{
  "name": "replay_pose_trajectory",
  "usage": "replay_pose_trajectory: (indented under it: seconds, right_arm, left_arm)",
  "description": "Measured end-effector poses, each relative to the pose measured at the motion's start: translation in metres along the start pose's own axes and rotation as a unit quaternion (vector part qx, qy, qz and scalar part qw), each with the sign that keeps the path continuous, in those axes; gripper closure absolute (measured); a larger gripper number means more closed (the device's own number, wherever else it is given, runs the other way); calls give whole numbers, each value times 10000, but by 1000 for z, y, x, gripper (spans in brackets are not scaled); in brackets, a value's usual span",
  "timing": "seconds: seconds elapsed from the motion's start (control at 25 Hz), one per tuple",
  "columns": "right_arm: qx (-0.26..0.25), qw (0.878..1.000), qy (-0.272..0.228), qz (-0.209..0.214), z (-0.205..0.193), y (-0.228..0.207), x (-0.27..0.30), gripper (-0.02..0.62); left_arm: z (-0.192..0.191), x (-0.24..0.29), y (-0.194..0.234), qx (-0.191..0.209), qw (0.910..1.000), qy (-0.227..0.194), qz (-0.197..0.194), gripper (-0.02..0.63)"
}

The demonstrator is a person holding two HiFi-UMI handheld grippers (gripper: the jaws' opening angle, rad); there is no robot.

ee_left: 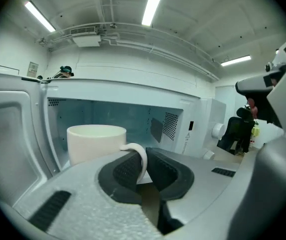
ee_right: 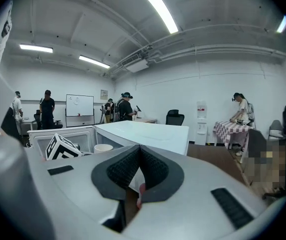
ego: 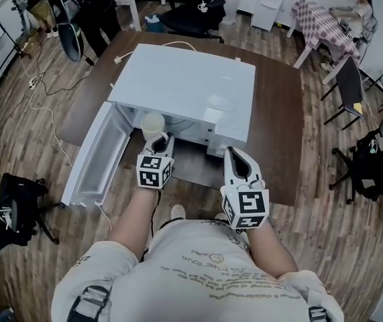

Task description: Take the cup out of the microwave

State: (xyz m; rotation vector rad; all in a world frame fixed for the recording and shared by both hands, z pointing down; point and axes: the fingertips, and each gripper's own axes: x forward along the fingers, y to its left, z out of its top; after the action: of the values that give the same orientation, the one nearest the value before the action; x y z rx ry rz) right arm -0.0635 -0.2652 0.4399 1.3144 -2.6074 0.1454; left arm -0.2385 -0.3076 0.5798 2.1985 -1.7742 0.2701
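A white microwave (ego: 191, 86) sits on the brown table (ego: 278, 133) with its door (ego: 100, 154) swung open to the left. A cream cup (ego: 153, 123) stands at the front of the cavity. In the left gripper view the cup (ee_left: 95, 142) is upright, and its thin handle (ee_left: 139, 156) is pinched between the dark pads. My left gripper (ego: 159, 139) (ee_left: 141, 160) is shut on that handle. My right gripper (ego: 234, 155) (ee_right: 139, 156) hovers at the microwave's front right corner, shut and holding nothing. The cup (ee_right: 103, 147) also shows in the right gripper view.
The microwave's control knobs (ee_left: 217, 130) lie right of the cavity. The open door blocks the left side. A white cable (ego: 43, 123) trails over the floor at the left. Black chairs (ego: 198, 9) and people stand beyond the table; a checked table (ego: 322, 22) is far right.
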Motion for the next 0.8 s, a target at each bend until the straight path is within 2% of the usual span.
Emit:
replay_pose_trajectory:
  seconds: [0.12,0.36,0.56,0.68,0.8]
  right_arm:
    - [-1,9994,-15,354,0,12,7,581]
    - [-15,9942,-21,1076,-1,49,20,581]
    - [21,9867,-82,1626,0,74,24,581]
    - [236,9802,-153,1961,2,85,23,581]
    - [277,9769,-120,2117,0,92,24,581]
  left_arm:
    - [6,-20,1,-127,9997,-74,188,569]
    - [21,-71,1,14,9982,-237,553,569]
    - [37,-110,-20,14,9968,-347,727,569]
    - [47,-132,-34,45,9954,-433,849,569]
    - [58,-147,-49,0,9944,-562,894,569]
